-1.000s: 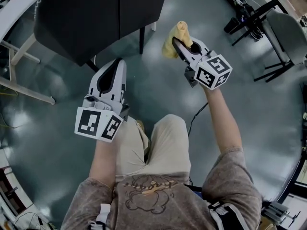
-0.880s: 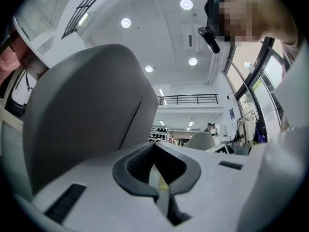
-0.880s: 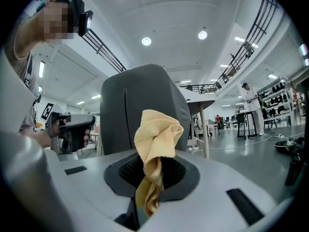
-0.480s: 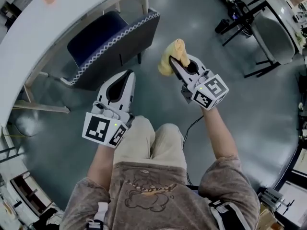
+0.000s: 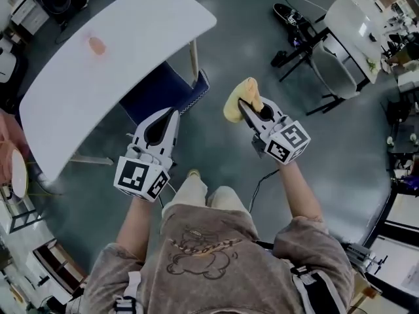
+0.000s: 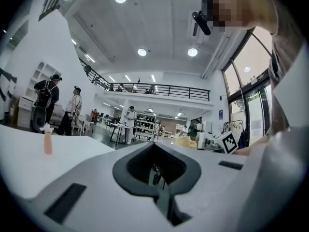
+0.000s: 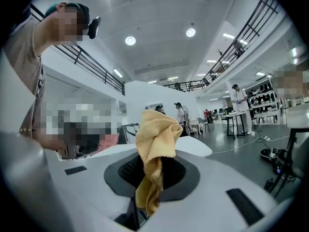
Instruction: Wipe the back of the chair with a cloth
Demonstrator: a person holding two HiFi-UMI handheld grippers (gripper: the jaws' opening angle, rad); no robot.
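1. Pulling away from the chair (image 5: 163, 90): the head view sits higher and farther off than a second ago. The chair filled the top left corner then. Now it is small and half tucked under the white table (image 5: 111, 57).
2. Holding: the right gripper (image 5: 243, 104) is clamped on the yellow cloth (image 5: 237, 102). The right gripper view shows the cloth pinched low between the jaws, with a bunch standing up past them. It is the same hold as in both earlier frames.
3. Idle: the left gripper (image 5: 171, 113) has its jaws together with nothing between them. The left gripper view shows only the room beyond. No change here either.
4. Both grippers keep about the same spot in front of the person while the chair and floor slide away. So the person is moving, not the arms.
5. The cloth is up in the air, to the right of the chair and well apart from it. It does not touch the backrest (image 5: 198, 91).
6. Meaning for the task: no wiping is happening at this moment. These frames do not show whether the back is already wiped or not yet started. The stitched edge of the backrest faces the person, so any more wiping likely needs a step back in, leading with the right gripper.
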